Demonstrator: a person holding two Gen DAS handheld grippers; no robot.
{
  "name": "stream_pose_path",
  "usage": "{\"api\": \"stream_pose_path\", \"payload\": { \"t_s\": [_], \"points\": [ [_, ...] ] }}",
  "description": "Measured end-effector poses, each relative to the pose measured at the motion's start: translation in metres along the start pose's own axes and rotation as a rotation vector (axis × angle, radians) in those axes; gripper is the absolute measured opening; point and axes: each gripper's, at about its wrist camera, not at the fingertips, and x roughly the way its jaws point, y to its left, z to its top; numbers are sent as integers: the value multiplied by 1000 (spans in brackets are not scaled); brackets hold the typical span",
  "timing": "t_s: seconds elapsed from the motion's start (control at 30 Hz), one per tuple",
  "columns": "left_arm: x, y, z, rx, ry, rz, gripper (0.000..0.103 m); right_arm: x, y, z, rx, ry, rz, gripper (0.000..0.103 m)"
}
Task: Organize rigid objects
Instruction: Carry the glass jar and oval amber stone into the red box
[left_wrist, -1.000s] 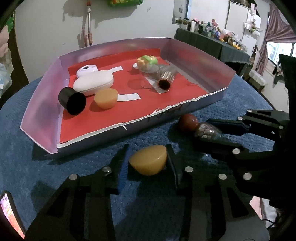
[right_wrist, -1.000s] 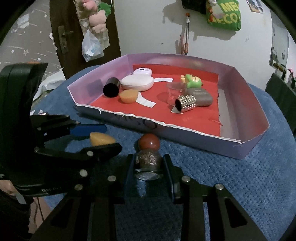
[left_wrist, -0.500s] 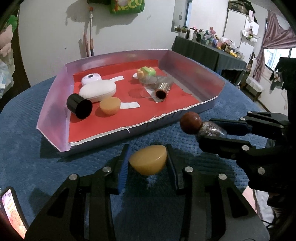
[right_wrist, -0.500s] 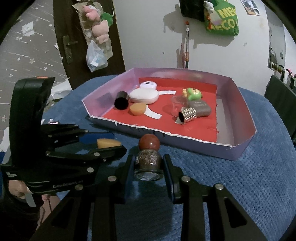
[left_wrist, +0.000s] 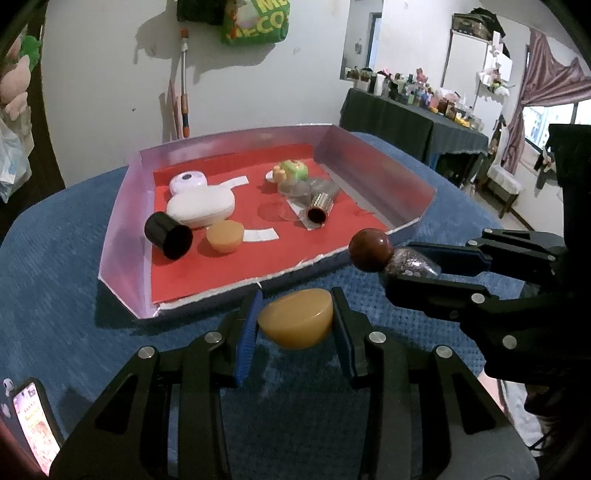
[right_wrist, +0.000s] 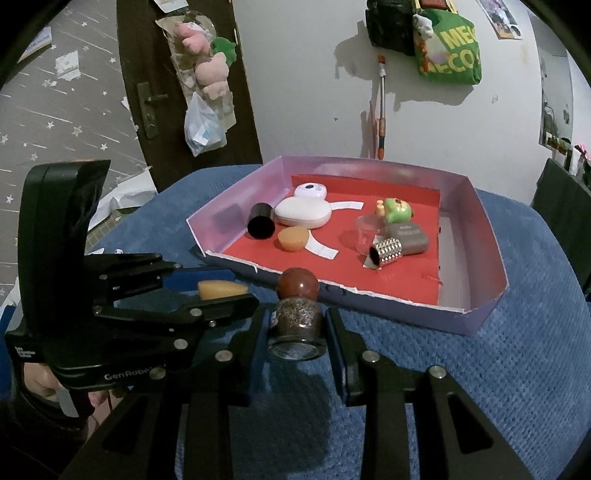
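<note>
Transport is the step in hand: left gripper (left_wrist: 295, 325) clamps an orange dome (left_wrist: 294, 322), right gripper (right_wrist: 297, 332) clamps a ball-topped bottle (right_wrist: 297, 314), both held just near of the tray (left_wrist: 122, 221), so next each likely needs carrying over its near wall.

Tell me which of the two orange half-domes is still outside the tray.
The orange half-dome clamped in the left gripper, in front of the tray; its twin sits inside beside the black cap.

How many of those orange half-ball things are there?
2. One orange half-dome is clamped in the left gripper, held above the blue cloth. The other lies inside the tray, beside the black cylinder. No others show.
</note>
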Motion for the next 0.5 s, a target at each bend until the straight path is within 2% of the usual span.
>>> {"api": "stream_pose_path", "payload": {
  "t_s": [0.5],
  "points": [
    [4,11,30,-3,-19,6,35,1,-6,22,-11,-16,2,33]
  ]
}}
